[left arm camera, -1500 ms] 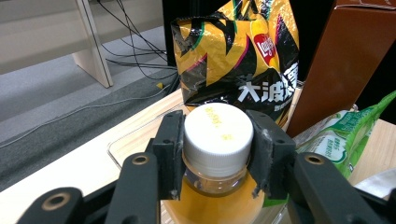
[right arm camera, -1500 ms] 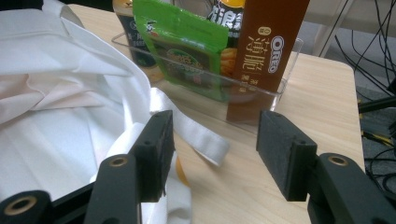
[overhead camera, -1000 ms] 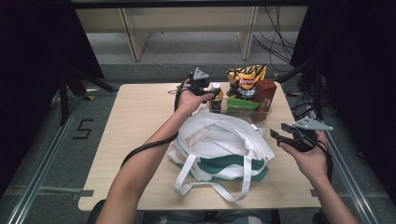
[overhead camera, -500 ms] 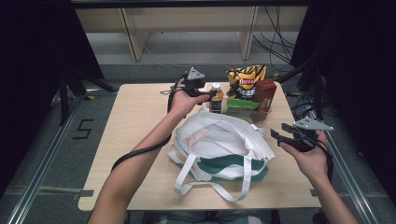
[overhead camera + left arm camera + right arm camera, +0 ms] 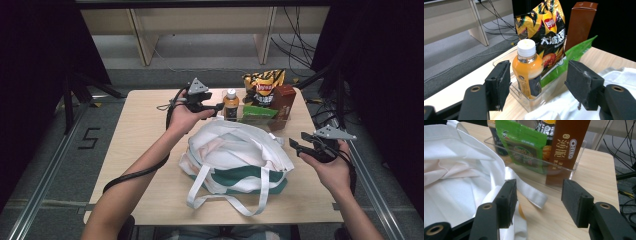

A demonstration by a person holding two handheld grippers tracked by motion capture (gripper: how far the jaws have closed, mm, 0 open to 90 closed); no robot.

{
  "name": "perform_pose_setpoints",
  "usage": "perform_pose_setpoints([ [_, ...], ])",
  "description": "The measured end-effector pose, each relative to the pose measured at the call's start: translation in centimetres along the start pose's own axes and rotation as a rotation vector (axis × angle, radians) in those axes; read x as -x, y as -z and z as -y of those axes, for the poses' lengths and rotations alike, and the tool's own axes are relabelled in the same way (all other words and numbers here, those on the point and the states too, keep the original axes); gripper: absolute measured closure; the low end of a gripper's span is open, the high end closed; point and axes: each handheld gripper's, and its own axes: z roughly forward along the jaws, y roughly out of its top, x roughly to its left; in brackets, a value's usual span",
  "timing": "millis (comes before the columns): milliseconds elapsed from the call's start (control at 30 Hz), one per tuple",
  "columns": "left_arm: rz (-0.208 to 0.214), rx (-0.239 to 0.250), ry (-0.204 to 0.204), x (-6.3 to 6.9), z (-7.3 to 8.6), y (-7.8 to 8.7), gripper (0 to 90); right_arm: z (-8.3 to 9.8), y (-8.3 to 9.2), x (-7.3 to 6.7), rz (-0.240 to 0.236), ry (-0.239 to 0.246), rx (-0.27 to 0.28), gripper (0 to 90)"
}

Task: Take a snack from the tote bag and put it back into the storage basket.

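An orange drink bottle (image 5: 527, 67) with a white cap stands in a clear tray (image 5: 522, 98) at the table's back, beside a chips bag (image 5: 544, 27), a green packet (image 5: 522, 145) and a brown biscuit box (image 5: 566, 147). My left gripper (image 5: 218, 106) is open just left of the bottle (image 5: 230, 104). Its jaws have just been opening, and they do not touch the bottle. A white tote bag (image 5: 235, 155) with a green base lies mid-table. My right gripper (image 5: 299, 141) hovers open at the bag's right edge, holding nothing.
The tray (image 5: 580, 155) sits near the table's far right corner. The tote's white straps (image 5: 225, 200) trail toward the front edge. Bare wood (image 5: 145, 130) lies left of the bag. Cables run on the floor behind the table.
My left gripper has drawn back to the left, away from the bottle, which stays standing in the tray. The right hand has not moved.
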Motion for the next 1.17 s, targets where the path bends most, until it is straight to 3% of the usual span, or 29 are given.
perform_pose_setpoints([
  [300,0.006,0.041,-0.001,0.3,1.7,3.1,35.8,0.0,-0.1,-0.1,-0.004,-0.001,-0.002,46.9],
  [433,0.004,0.057,-0.003,0.7,3.2,4.5,35.9,0.0,-0.1,-0.1,-0.007,0.003,-0.006,46.9],
  [500,-0.002,0.065,-0.006,0.8,4.0,5.2,35.8,0.0,-0.1,0.1,-0.009,0.029,0.0,46.9],
  [533,-0.004,0.069,0.0,0.8,4.4,5.5,35.8,0.0,0.0,-0.1,-0.007,-0.002,-0.003,46.9],
  [667,-0.012,0.097,0.018,1.1,5.7,6.7,35.8,0.0,-0.1,-0.1,-0.002,0.014,-0.001,46.9],
  [733,-0.002,0.106,0.034,1.5,6.6,7.1,35.8,0.0,-0.2,0.0,-0.005,0.032,0.004,46.9],
  [800,0.0,0.119,0.039,1.9,7.3,7.4,35.9,0.0,-0.1,0.0,-0.014,0.029,-0.017,46.9],
  [833,0.004,0.129,0.041,2.0,7.7,7.5,35.8,0.0,0.0,-0.2,-0.016,0.004,-0.027,46.9],
  [933,0.001,0.13,0.053,2.4,8.5,7.8,35.8,0.0,-0.1,-0.2,-0.017,0.006,-0.025,46.9],
  [1033,-0.003,0.142,0.064,2.6,9.0,8.0,35.7,0.0,-0.1,0.1,-0.017,0.032,-0.016,46.9],
  [1167,-0.007,0.153,0.072,2.6,9.3,8.5,35.5,0.0,-0.2,0.3,-0.017,0.026,-0.008,46.9],
])
